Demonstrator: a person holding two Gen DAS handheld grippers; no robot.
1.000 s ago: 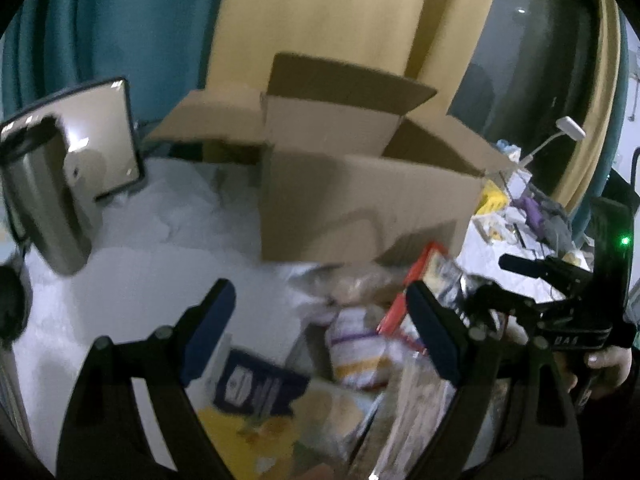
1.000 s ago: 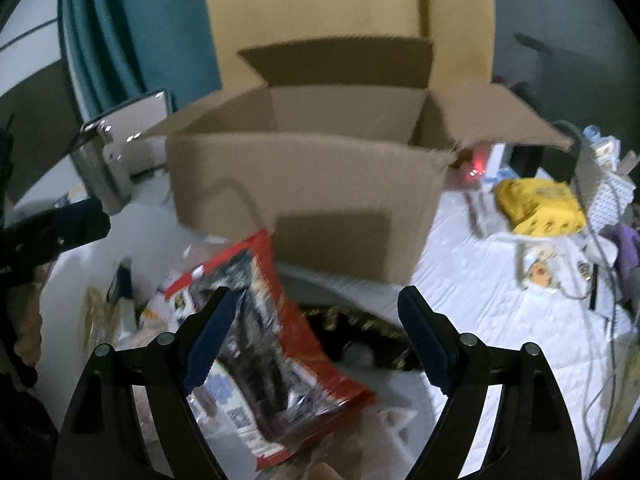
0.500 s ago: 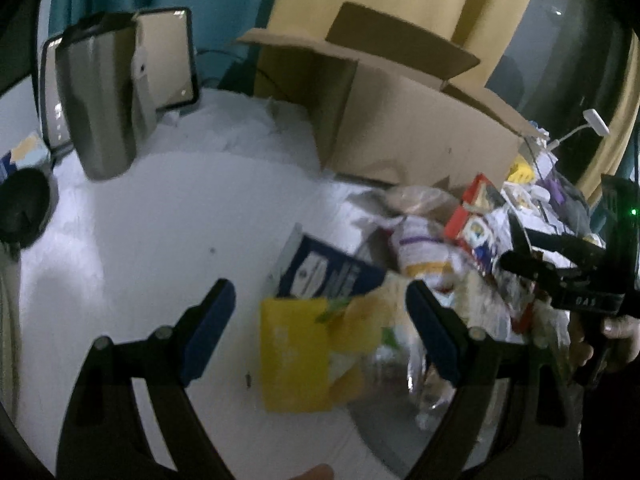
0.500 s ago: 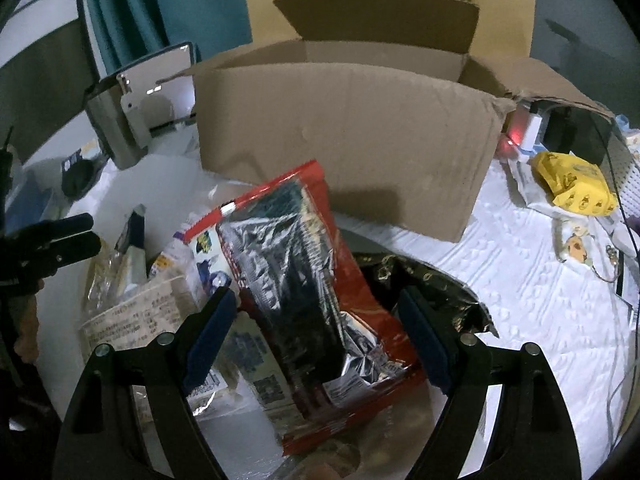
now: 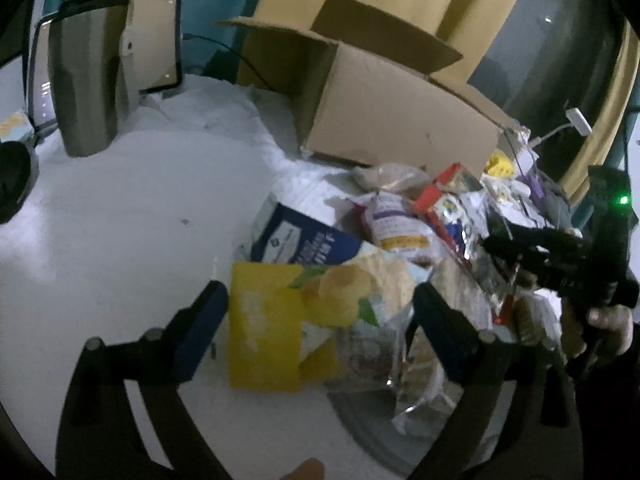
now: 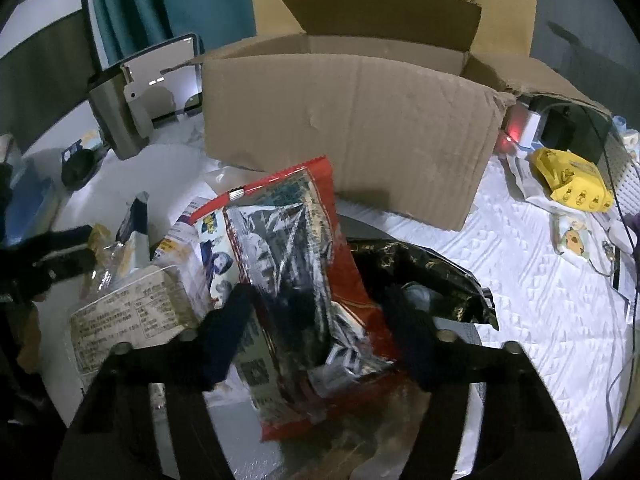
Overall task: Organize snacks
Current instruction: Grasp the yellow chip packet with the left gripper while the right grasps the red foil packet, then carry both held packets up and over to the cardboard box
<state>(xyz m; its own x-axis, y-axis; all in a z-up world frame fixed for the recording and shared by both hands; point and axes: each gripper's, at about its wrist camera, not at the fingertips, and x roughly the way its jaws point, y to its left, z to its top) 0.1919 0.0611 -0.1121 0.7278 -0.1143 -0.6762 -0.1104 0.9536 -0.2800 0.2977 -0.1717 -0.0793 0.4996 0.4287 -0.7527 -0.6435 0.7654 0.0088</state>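
Note:
A heap of snack packets lies on a white cloth in front of an open cardboard box (image 5: 400, 120) (image 6: 352, 132). My left gripper (image 5: 320, 328) hovers over a yellow packet (image 5: 272, 320) printed with round crisps. Its jaws are opening, and the packet lies between them untouched. My right gripper (image 6: 318, 332) straddles a red packet with a silvery window (image 6: 296, 264). Those jaws are closing, the fingers sit at the packet's edges, and the packet is not visibly squeezed. In the left wrist view the right gripper (image 5: 540, 256) shows at the right, held by a hand (image 5: 608, 320).
A dark blue packet (image 5: 300, 240), a purple-and-white bag (image 5: 396, 220), a black-and-gold bag (image 6: 420, 268) and a white labelled packet (image 6: 128, 316) crowd the heap. A steel tumbler (image 5: 88, 88) and tablet (image 5: 156, 40) stand at back left. A yellow pouch (image 6: 572, 180) and cables lie right.
The left gripper sank towards the heap, bringing the yellow packet between its fingers, and spread wider. The right gripper dropped closer to the red packet and its fingers narrowed around it.

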